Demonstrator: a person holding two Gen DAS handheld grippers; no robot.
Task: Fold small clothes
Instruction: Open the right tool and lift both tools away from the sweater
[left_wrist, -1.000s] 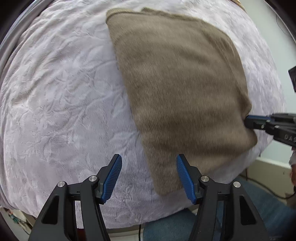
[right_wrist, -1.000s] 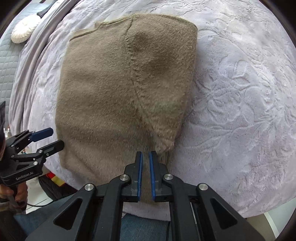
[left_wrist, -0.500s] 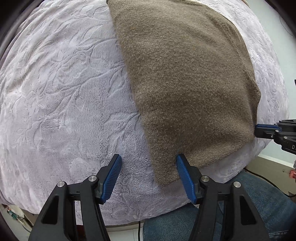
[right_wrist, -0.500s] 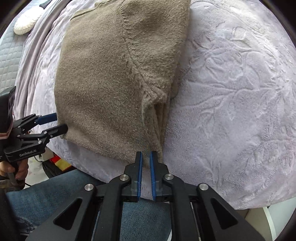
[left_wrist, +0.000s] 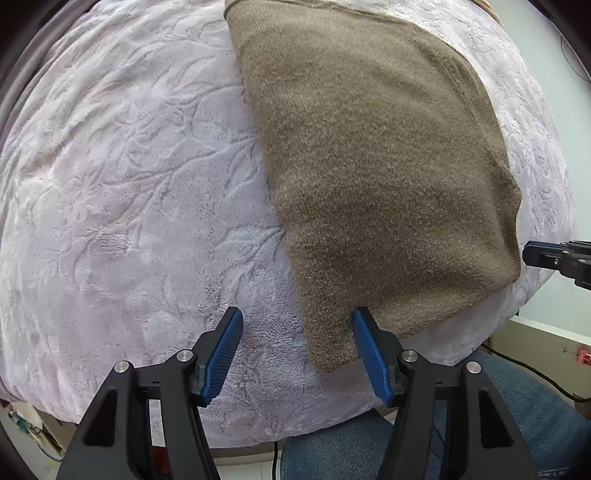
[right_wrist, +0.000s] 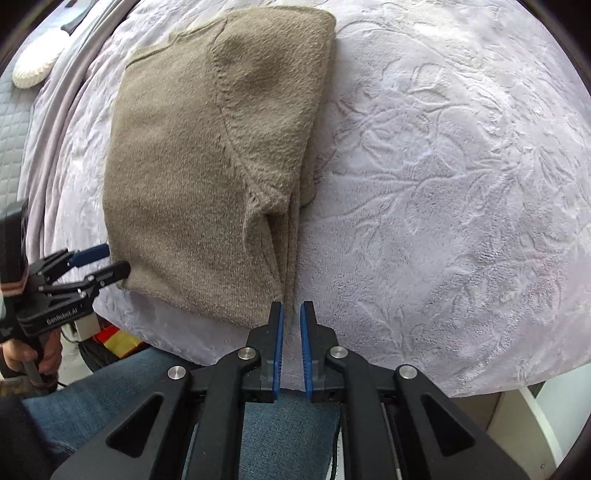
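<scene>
A brown knit sweater (left_wrist: 376, 177) lies folded on a lilac fleece blanket (left_wrist: 129, 206). My left gripper (left_wrist: 295, 317) points down, open, and its fingers straddle the sweater's near left corner without touching it. In the right wrist view the sweater (right_wrist: 192, 177) shows a folded sleeve seam, and the left gripper (right_wrist: 107, 264) hovers at its left corner. My right gripper (right_wrist: 291, 306) stands just off the sweater's near right edge. Its jaws are a narrow slit apart and opening, with no cloth between the pads. Its tip (left_wrist: 532, 254) shows at the right edge of the left wrist view.
The blanket (right_wrist: 443, 184) runs bare to the right of the sweater. A person's jeans-clad legs (right_wrist: 288, 424) sit at the near edge. A white knit item (right_wrist: 33, 70) lies on grey quilting at the far left. A cable (left_wrist: 535, 373) crosses the floor at the right.
My right gripper has drawn back from on top of the sweater to just off its near edge, and its slit has widened slightly. The left gripper has stayed open over the corner.
</scene>
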